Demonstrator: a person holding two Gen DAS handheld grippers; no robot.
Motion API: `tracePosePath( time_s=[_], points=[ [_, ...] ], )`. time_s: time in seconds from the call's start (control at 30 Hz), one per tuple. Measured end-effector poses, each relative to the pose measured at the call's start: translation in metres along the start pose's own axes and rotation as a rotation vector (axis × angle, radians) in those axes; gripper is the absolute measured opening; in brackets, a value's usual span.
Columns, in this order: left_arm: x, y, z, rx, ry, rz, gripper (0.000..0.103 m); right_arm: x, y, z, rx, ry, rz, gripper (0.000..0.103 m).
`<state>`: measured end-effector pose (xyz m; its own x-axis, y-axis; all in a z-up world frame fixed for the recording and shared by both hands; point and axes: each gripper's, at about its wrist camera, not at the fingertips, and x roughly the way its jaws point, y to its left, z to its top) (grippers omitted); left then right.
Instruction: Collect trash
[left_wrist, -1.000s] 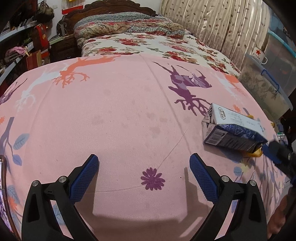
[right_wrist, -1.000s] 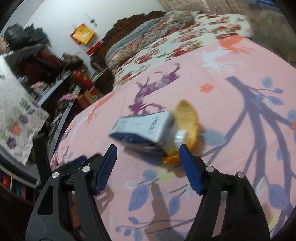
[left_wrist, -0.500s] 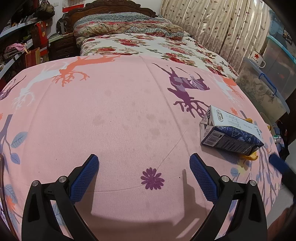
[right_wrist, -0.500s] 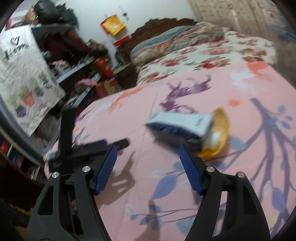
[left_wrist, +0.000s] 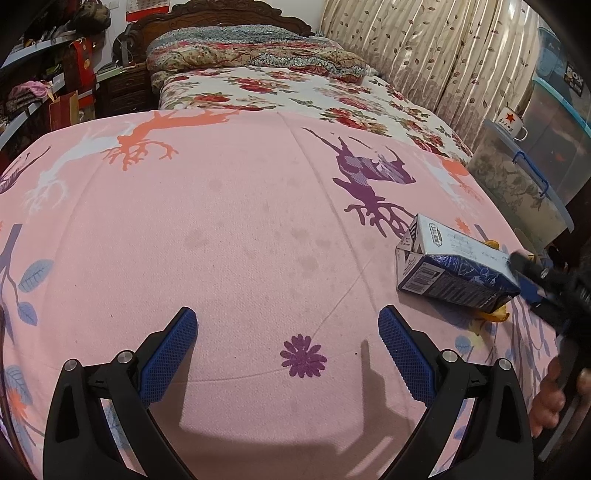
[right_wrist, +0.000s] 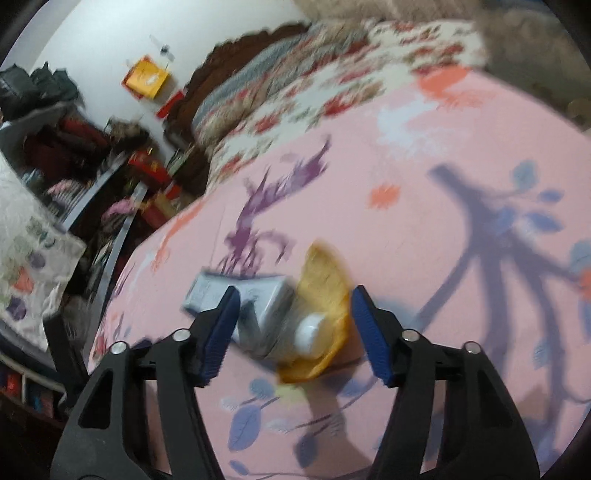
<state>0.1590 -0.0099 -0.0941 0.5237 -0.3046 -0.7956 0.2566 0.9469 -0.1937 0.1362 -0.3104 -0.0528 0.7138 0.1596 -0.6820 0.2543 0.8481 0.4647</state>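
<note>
A blue and white carton lies on its side on the pink bedspread, with an orange peel under its far end. In the blurred right wrist view the carton and the peel lie between my fingers, and a white cap shows at the carton's end. My right gripper is open around them; it also shows in the left wrist view at the carton's right end. My left gripper is open and empty, low over the bedspread, left of the carton.
A floral quilt and pillows lie at the bed's head. Clear storage bins with a white mug stand right of the bed. Cluttered shelves stand on the left. Curtains hang behind.
My right gripper has swung back toward the carton and peel and come close, so they now sit between its fingers. The left gripper has barely moved.
</note>
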Motion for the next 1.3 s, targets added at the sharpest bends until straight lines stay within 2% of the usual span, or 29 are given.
tracePosePath(
  time_s=[0.07, 0.23, 0.3, 0.43, 0.57, 0.77, 0.87, 0.93, 1.0, 1.03, 1.07, 1.13, 1.2, 1.23, 1.3],
  points=[
    [-0.001, 0.001, 0.000, -0.007, -0.002, -0.009, 0.094, 0.001, 0.018, -0.012, -0.067, 0.018, 0.018, 0.063],
    [-0.002, 0.004, 0.001, -0.023, -0.005, -0.030, 0.094, 0.006, 0.067, -0.049, -0.225, 0.166, 0.238, 0.064],
    [-0.003, 0.005, 0.001, -0.029, -0.006, -0.040, 0.094, 0.002, 0.079, -0.059, -0.275, 0.184, 0.265, 0.064],
    [-0.004, 0.008, 0.001, -0.040, -0.009, -0.060, 0.094, -0.010, 0.080, -0.063, -0.309, 0.138, 0.227, 0.064],
    [-0.004, 0.010, 0.002, -0.049, -0.011, -0.076, 0.094, -0.025, 0.062, -0.048, -0.260, 0.060, 0.191, 0.064],
    [-0.005, 0.009, 0.002, -0.042, -0.002, -0.115, 0.094, -0.019, 0.023, 0.009, -0.107, -0.044, 0.072, 0.064],
    [-0.005, 0.010, 0.001, -0.040, 0.008, -0.116, 0.094, 0.004, 0.011, 0.031, -0.038, -0.020, 0.061, 0.063],
    [-0.008, 0.012, 0.002, -0.049, 0.020, -0.120, 0.094, 0.025, 0.015, 0.033, -0.017, 0.045, 0.070, 0.061],
    [-0.016, 0.017, 0.003, -0.064, 0.010, -0.134, 0.094, 0.040, 0.030, 0.021, -0.025, 0.132, 0.151, 0.061],
    [-0.021, 0.019, 0.005, -0.069, 0.000, -0.132, 0.094, 0.040, 0.045, 0.012, -0.059, 0.156, 0.219, 0.061],
    [-0.027, 0.022, 0.007, -0.073, -0.016, -0.127, 0.094, 0.039, 0.059, 0.003, -0.088, 0.197, 0.337, 0.061],
    [-0.035, 0.026, 0.011, -0.084, -0.038, -0.115, 0.094, 0.029, 0.075, -0.009, -0.125, 0.220, 0.462, 0.061],
    [-0.037, 0.026, 0.015, -0.092, -0.040, -0.105, 0.094, 0.019, 0.080, -0.013, -0.171, 0.186, 0.444, 0.061],
    [-0.036, 0.025, 0.015, -0.091, -0.036, -0.103, 0.094, 0.013, 0.078, -0.015, -0.196, 0.156, 0.401, 0.061],
    [-0.031, 0.017, 0.015, -0.072, -0.017, -0.095, 0.094, 0.009, 0.072, -0.017, -0.187, 0.145, 0.381, 0.061]
  ],
)
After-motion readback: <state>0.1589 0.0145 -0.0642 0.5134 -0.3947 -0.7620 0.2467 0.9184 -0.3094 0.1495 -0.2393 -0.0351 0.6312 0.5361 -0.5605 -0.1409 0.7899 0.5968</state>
